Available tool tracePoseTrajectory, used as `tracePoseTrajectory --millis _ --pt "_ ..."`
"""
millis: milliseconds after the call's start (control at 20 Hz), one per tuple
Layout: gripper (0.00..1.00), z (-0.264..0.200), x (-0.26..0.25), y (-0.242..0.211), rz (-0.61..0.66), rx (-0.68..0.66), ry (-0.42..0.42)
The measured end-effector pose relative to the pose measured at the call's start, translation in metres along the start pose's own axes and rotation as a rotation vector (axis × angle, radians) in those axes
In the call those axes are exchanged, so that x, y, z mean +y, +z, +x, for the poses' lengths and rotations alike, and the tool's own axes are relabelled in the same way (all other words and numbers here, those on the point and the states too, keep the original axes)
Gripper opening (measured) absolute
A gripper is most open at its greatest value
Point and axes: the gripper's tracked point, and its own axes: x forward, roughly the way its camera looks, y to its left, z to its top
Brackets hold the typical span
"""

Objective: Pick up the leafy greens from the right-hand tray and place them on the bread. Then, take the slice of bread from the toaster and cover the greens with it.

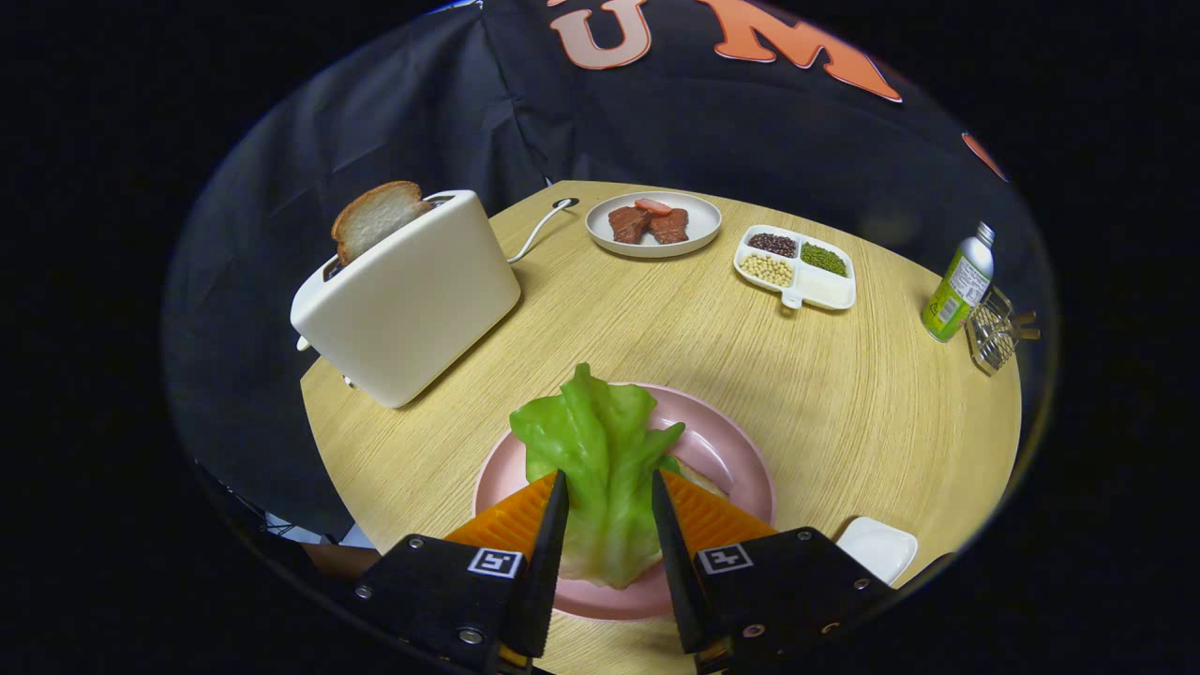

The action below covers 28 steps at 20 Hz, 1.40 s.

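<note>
A green lettuce leaf [600,441] sits between my fingers, and both press on its sides, so my gripper [608,475] is shut on it. The leaf hangs over a pink plate [727,441]. A corner of a bread slice [698,478] peeks out on that plate, just right of the leaf. Beyond the fingers to the left stands a white toaster [412,300] with a slice of bread [375,217] sticking up out of its slot. A small white tray [877,548] lies to the right of my fingers.
On the round wooden table [844,394], a grey plate of meat pieces [653,225] and a divided white dish of beans [797,265] sit at the far side. A green bottle [958,281] and a wire basket [994,330] stand at the far right edge. The toaster's cord [539,230] runs behind it.
</note>
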Motion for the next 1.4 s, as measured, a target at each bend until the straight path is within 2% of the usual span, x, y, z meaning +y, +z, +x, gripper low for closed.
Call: tracePoseTrajectory --millis 300,600,700,1000,1400 --pt "0.54 0.014 0.000 -0.009 -0.032 0.064 -0.045" --pt "0.54 -0.012 0.013 0.038 -0.005 -0.024 -0.038" --pt "0.57 -0.020 0.023 0.056 -0.009 -0.048 -0.034" --pt "0.64 -0.032 0.072 0.110 -0.006 -0.089 0.029" --pt "0.82 -0.033 0.142 0.178 0.055 -0.121 0.161"
